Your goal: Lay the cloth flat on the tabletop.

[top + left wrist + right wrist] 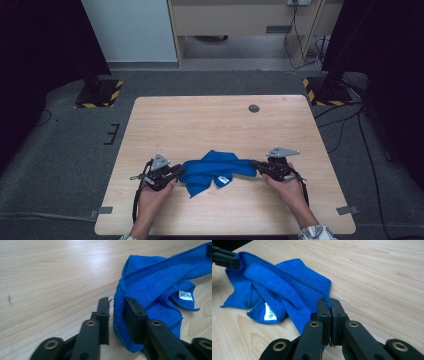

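- Near the front edge of the wooden table (220, 117), a crumpled blue cloth (214, 170) lies stretched between the two grippers, roughly midway between the left and right edges.
- Left gripper (117, 312): the jaws stand a little apart with the cloth's folded corner between them. The right-hand jaw in this view touches the fabric; a narrow gap shows beside the other one, so the hold is loose rather than clenched.
- Right gripper (330, 308): the jaws are pressed tight together on the cloth's opposite corner, pinching a thin edge of fabric.
- A white label (269, 313) on the cloth faces up near its front fold.
- Bare wood runs wide behind the cloth up to the far edge, where a small round dark cap (254, 108) sits; only a narrow strip of table lies on the person's side.
- Both hands (155, 192) rest low over the table.
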Tool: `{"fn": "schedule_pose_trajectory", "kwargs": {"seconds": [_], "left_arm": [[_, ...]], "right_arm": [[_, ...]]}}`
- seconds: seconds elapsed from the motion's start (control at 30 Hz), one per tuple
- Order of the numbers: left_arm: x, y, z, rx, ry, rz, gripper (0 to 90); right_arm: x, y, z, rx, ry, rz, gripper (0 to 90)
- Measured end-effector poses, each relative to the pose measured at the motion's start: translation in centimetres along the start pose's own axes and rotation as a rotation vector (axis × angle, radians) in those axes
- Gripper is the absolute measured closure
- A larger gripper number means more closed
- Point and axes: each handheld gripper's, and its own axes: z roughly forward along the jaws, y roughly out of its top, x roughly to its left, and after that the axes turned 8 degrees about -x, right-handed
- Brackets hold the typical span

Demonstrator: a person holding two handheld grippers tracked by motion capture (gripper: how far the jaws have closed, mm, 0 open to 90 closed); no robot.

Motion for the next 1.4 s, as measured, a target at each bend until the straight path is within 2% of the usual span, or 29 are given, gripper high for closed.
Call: {"fn": "schedule_pose_trajectory", "kwargs": {"seconds": [0.1, 0.27, 0.37, 0.63, 0.8, 0.93, 1.2, 1.4], "left_arm": [[-0.1, 0.0, 0.1, -0.013, 0.006, -0.004, 58.0], [-0.2, 0.2, 0.1, -0.037, 0.001, -0.012, 43.0], [-0.4, 0.3, 0.1, -0.051, -0.006, -0.007, 40.5], [-0.8, -0.1, 0.8, -0.035, 0.013, 0.018, 30.9], [-0.8, -0.5, 1.2, 0.001, 0.034, 0.032, 32.5], [-0.5, -0.7, 1.3, 0.017, 0.047, 0.031, 37.6], [0.1, -0.7, 1.0, 0.009, 0.055, 0.016, 53.5], [0.5, -0.3, 0.3, -0.043, 0.084, -0.014, 57.0]], "right_arm": [[0.1, -0.2, -0.1, 0.004, -0.001, -0.004, 88.3], [0.0, -0.3, 0.1, 0.016, -0.010, 0.001, 88.3], [0.2, -0.3, 0.1, 0.017, -0.007, -0.003, 88.2], [0.2, -0.2, -0.2, -0.001, 0.000, 0.007, 88.2], [0.4, -0.2, -0.4, 0.003, 0.007, 0.000, 88.2], [0.5, -0.1, -0.7, -0.004, 0.010, -0.002, 88.3], [0.3, -0.2, -1.1, -0.005, 0.024, 0.000, 88.3], [0.5, -0.1, -1.4, -0.007, 0.027, -0.010, 88.3]]}}
